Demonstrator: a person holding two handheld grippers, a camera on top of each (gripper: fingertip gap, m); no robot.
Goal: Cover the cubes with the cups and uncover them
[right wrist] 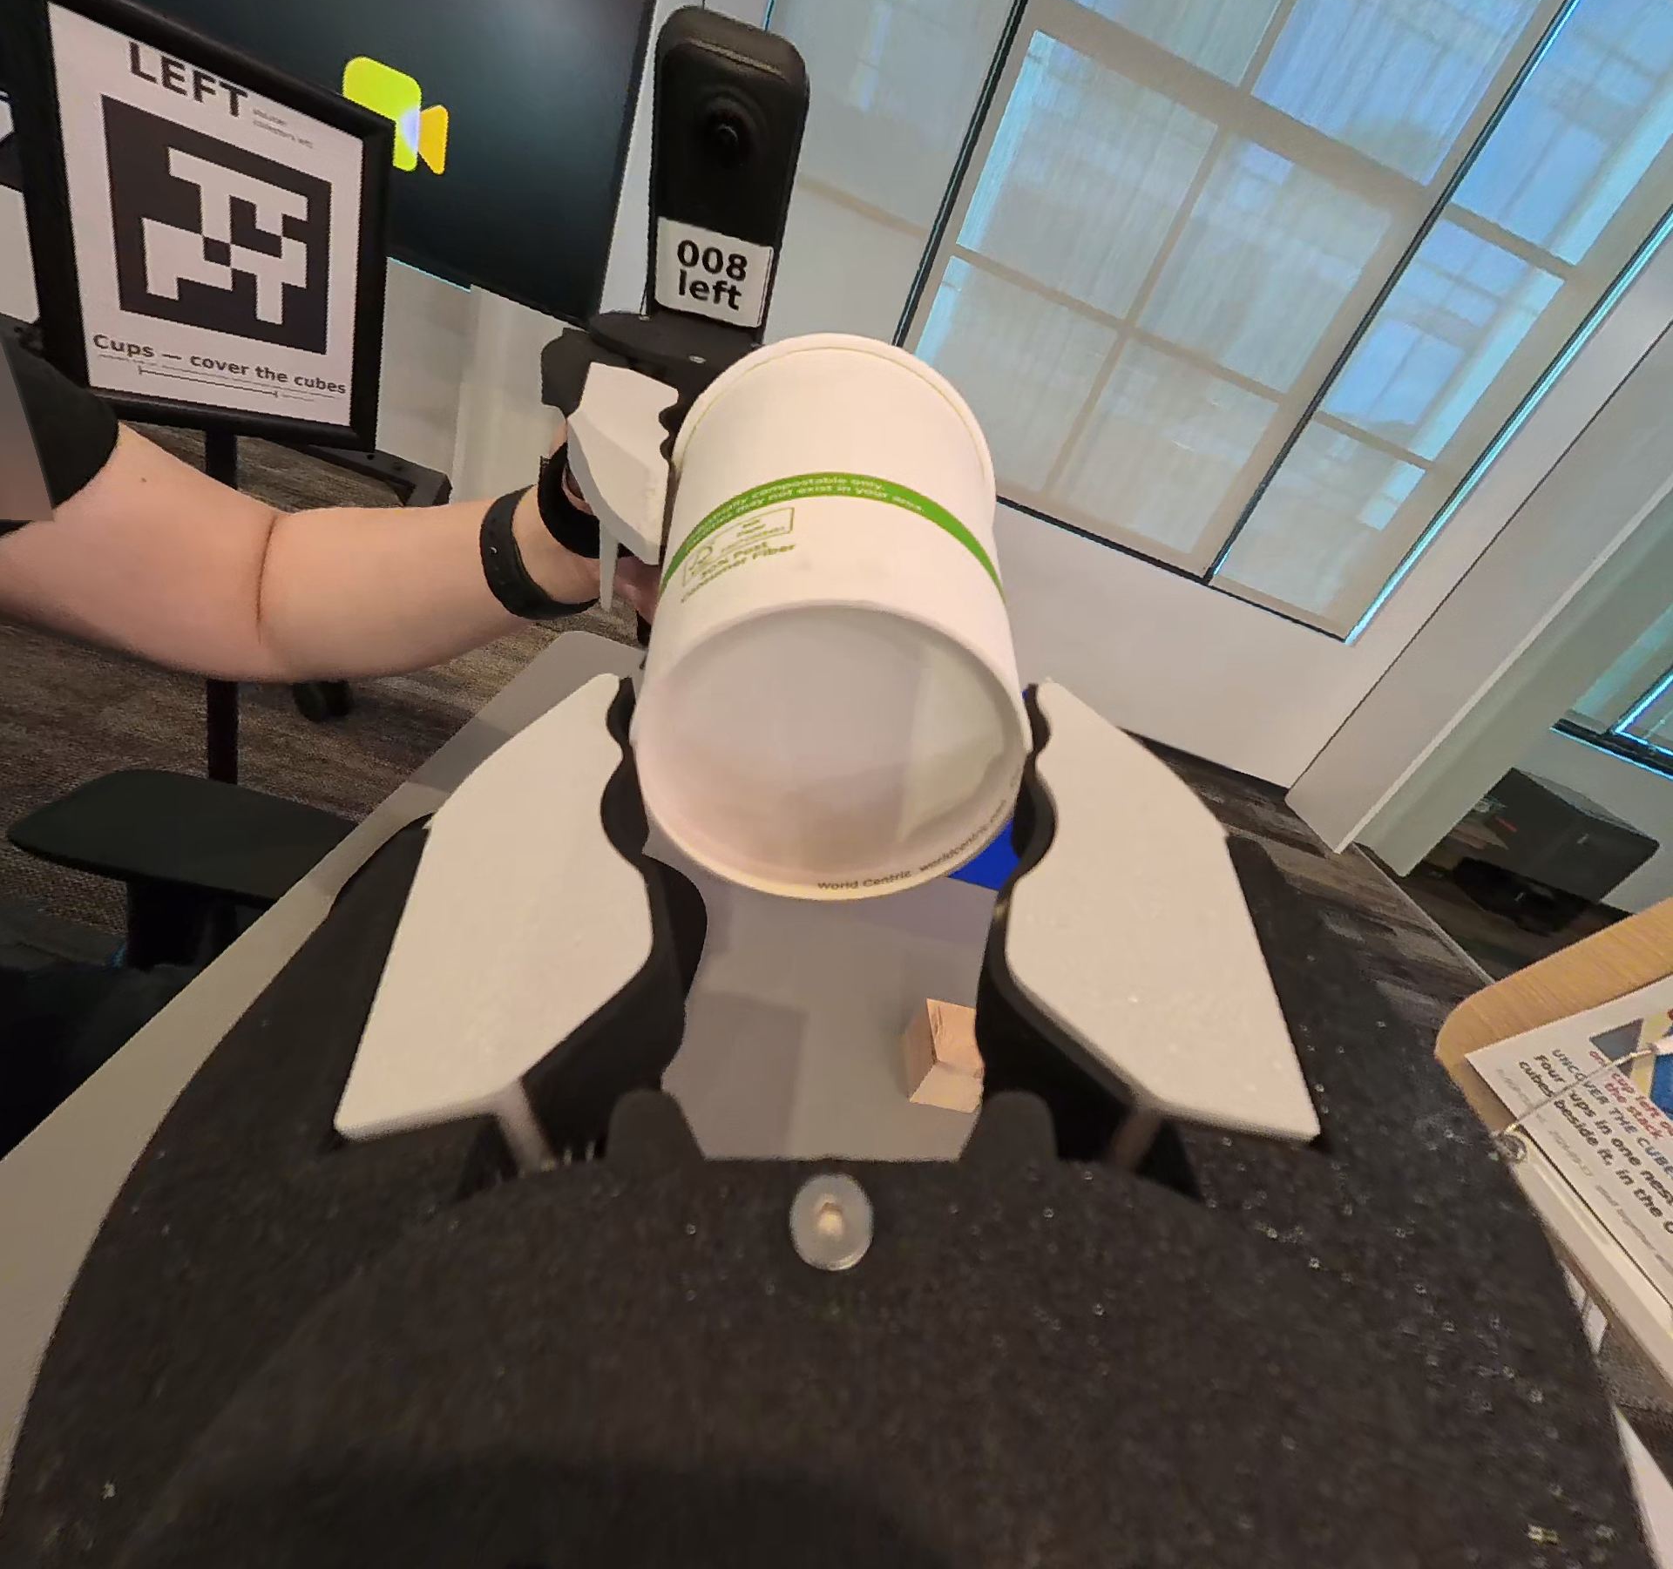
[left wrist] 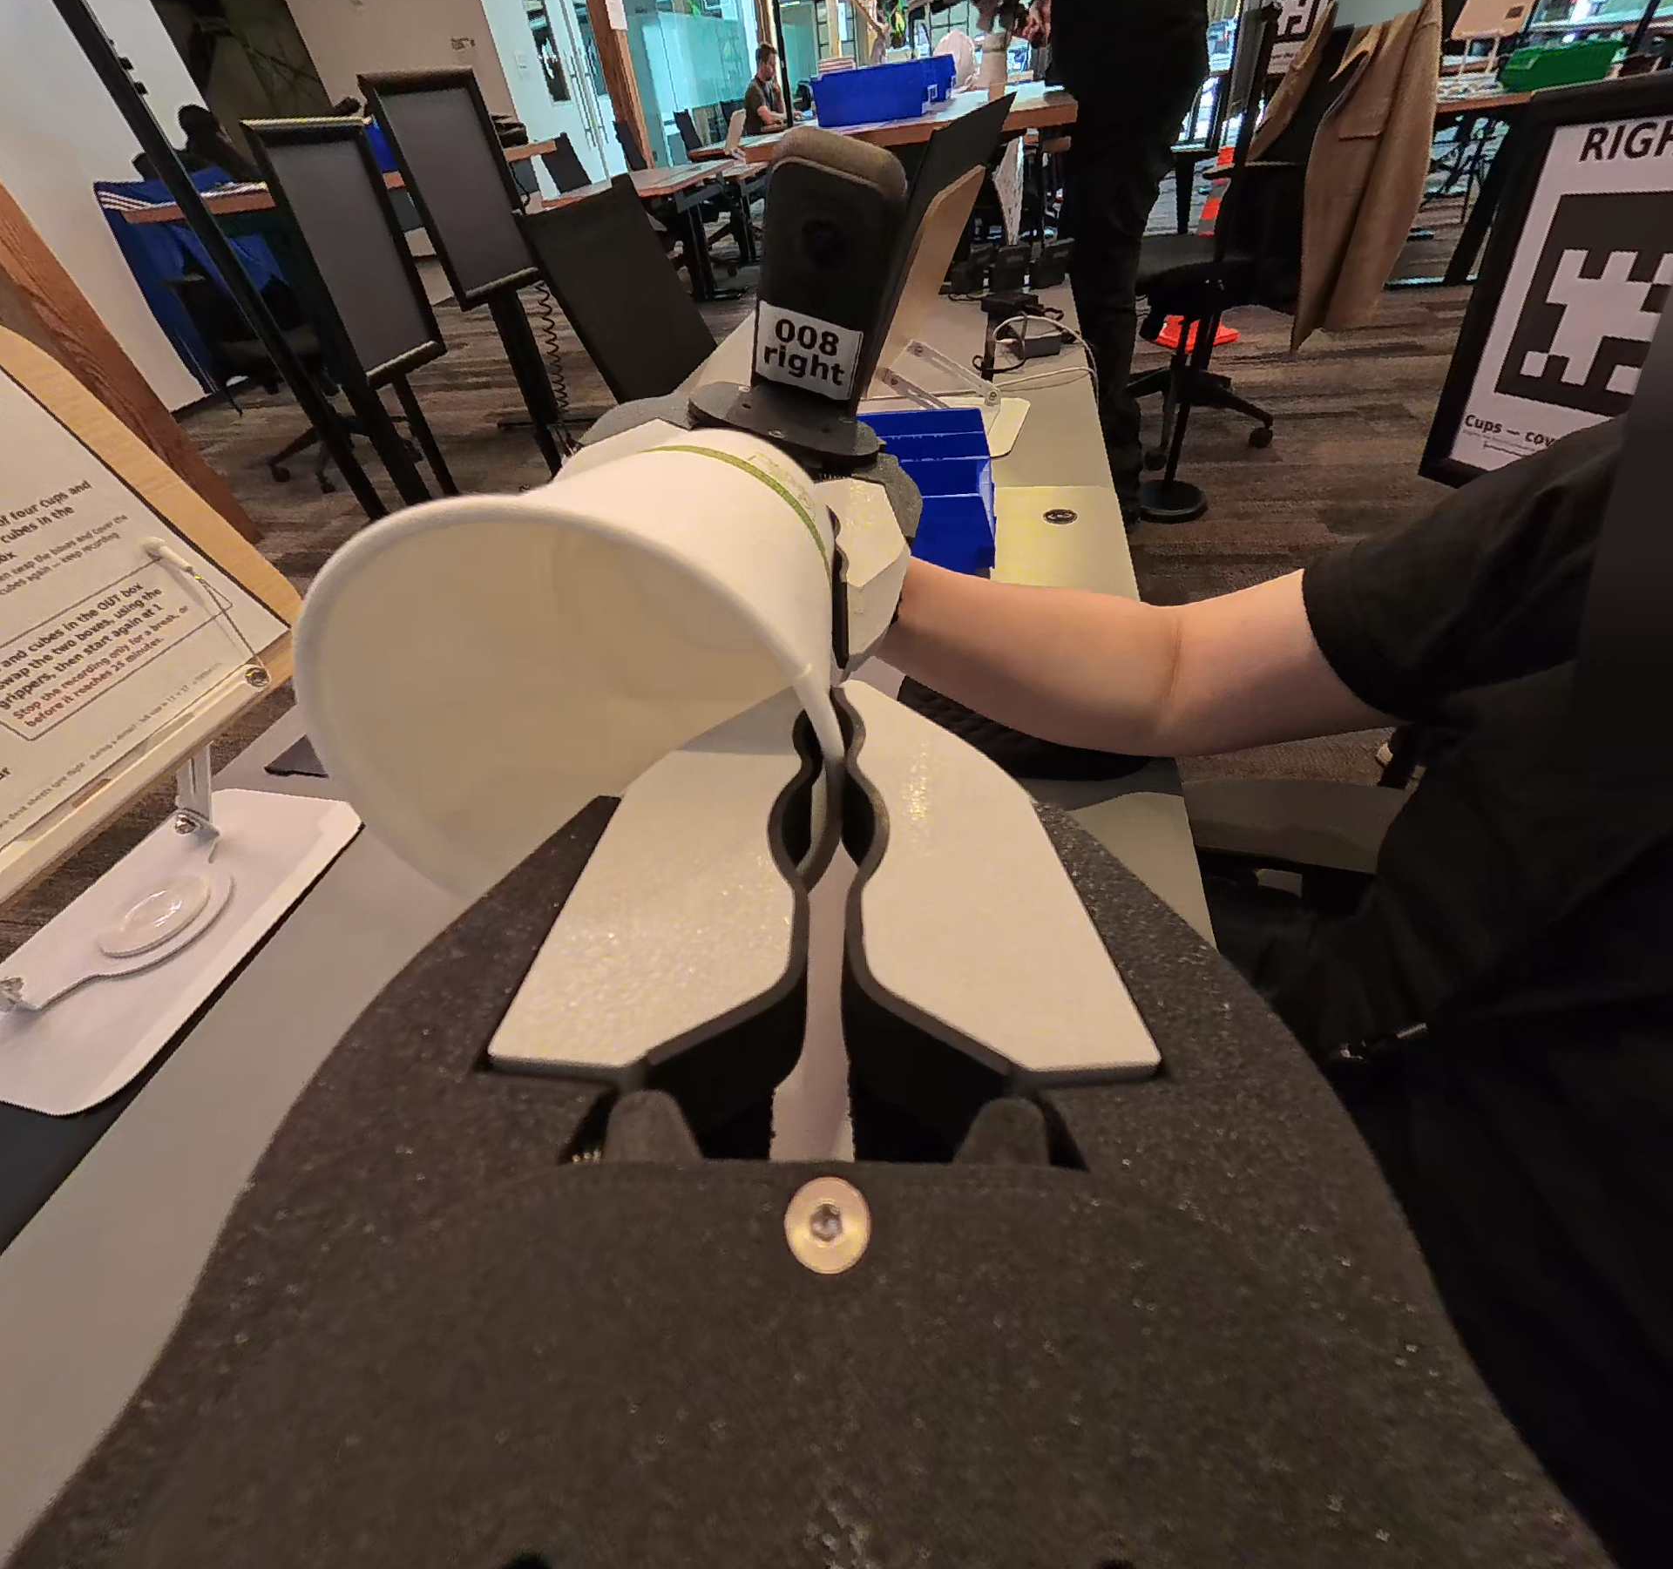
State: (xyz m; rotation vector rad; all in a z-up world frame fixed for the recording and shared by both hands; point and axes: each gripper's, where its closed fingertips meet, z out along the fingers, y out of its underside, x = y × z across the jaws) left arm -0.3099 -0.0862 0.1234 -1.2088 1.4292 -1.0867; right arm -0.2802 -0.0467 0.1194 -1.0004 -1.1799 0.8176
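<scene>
A: Paper cup (right wrist: 828, 611) where?
B: Midair, tipped on its side; left gripper (left wrist: 828, 765) fingers pinch its rim wall; right gripper (right wrist: 828, 765) fingers spread wide around its base, not clamped.
A: Cube?
B: Wooden cube (right wrist: 941, 1064) on table (right wrist: 769, 1028), below the cup, nearer right gripper.

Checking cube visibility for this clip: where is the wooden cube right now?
In the right wrist view, the wooden cube sits uncovered on the grey table, low between the right gripper's fingers, nearer the right one, below the held white cup.
</scene>
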